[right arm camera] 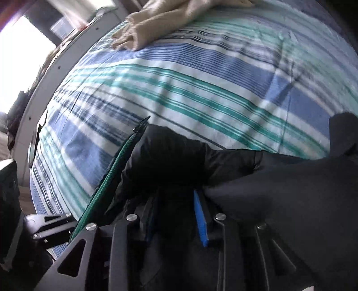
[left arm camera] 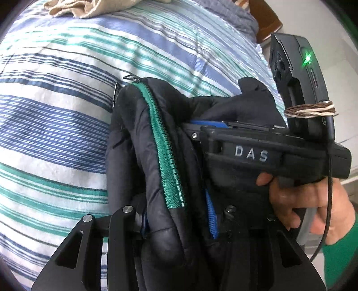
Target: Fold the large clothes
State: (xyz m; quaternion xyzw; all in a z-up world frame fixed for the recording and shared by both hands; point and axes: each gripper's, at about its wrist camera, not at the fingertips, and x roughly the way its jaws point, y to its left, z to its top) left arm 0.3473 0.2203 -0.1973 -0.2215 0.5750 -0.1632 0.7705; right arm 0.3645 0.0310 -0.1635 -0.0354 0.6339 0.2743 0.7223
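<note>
Now | black puffer jacket held over striped bedsheet | left gripper clamped beside green zipper | right gripper clamped on it too | soft, light, slippery; likely best pinched at seams

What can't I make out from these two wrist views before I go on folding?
- Jacket: most of it is cut off by the bottom edge, left wrist view; its layout stays unknown.
- Right gripper: its fingertips are buried under dark jacket folds, right wrist view.
- Beige cloth: cut off by the top edge and blurred.
- Bedspread: its stripes are smeared by blur.
</note>
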